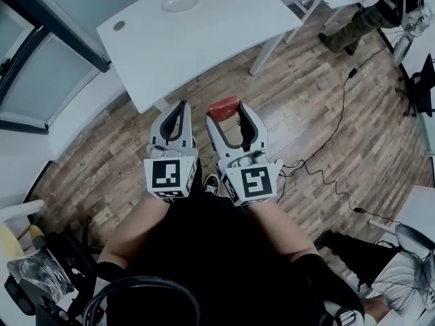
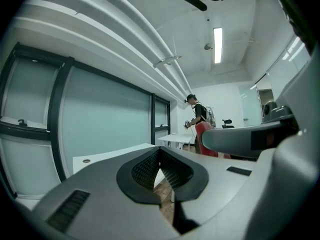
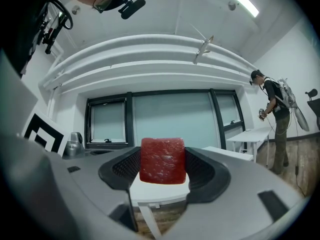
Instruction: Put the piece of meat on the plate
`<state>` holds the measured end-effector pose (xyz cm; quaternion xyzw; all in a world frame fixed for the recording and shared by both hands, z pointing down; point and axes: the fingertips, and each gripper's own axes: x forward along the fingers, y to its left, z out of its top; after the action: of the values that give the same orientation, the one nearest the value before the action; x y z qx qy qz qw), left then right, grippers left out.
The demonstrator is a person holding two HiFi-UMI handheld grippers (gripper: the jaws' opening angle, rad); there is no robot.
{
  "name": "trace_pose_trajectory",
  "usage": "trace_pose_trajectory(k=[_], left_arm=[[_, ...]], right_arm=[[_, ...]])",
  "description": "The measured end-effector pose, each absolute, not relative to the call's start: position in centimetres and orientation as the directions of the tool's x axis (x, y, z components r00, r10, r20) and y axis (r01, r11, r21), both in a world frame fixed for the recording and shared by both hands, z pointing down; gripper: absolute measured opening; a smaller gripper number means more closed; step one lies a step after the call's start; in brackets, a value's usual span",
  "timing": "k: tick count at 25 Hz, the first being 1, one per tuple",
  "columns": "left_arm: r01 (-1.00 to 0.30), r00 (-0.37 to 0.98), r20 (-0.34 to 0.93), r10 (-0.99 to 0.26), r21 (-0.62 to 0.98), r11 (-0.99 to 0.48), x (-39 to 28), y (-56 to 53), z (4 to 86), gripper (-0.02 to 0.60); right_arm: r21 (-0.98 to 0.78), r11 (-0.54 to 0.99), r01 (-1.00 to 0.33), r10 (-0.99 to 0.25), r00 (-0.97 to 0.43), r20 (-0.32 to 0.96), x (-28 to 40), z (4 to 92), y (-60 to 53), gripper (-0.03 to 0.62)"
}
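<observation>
In the head view, the left gripper (image 1: 181,107) and the right gripper (image 1: 226,113) are held side by side over the brown wood-plank floor (image 1: 306,100), just short of the near edge of the white tabletop (image 1: 204,43). The red block-shaped piece of meat (image 1: 223,105) sits between the tips of the right gripper's jaws, off the tabletop. The small round white plate (image 1: 180,3) lies toward the far side of the tabletop, well apart from the meat, with nothing on it. A thin black cable (image 1: 333,134) trails across the floor to the right.

In the left gripper view, the left gripper (image 2: 160,170) has its jaws closed, the ribbed black pads (image 2: 144,170) meeting with nothing between them. The tabletop (image 2: 120,153) shows beyond them, and a person with a backpack (image 2: 198,112) stands far off.

In the right gripper view, the right gripper (image 3: 162,166) has its jaws pressed against both sides of the piece of meat (image 3: 162,159), which stands upright between the pads. The tabletop (image 3: 165,193) shows just beyond and below, and the person (image 3: 276,119) stands at the far right.
</observation>
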<state>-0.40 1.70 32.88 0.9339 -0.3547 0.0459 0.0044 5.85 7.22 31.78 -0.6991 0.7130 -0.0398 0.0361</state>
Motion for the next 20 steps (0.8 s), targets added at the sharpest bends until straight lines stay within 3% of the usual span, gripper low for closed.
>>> trace_pose_trajectory(k=[20], left_arm=[[-0.619, 0.782, 0.108, -0.613, 0.031, -0.785, 4.4, -14.1, 33.7, 0.003]], right_arm=[[-0.103, -0.044, -0.994, -0.996, 0.036, 0.081, 10.8, 32.5, -8.3, 0.278]])
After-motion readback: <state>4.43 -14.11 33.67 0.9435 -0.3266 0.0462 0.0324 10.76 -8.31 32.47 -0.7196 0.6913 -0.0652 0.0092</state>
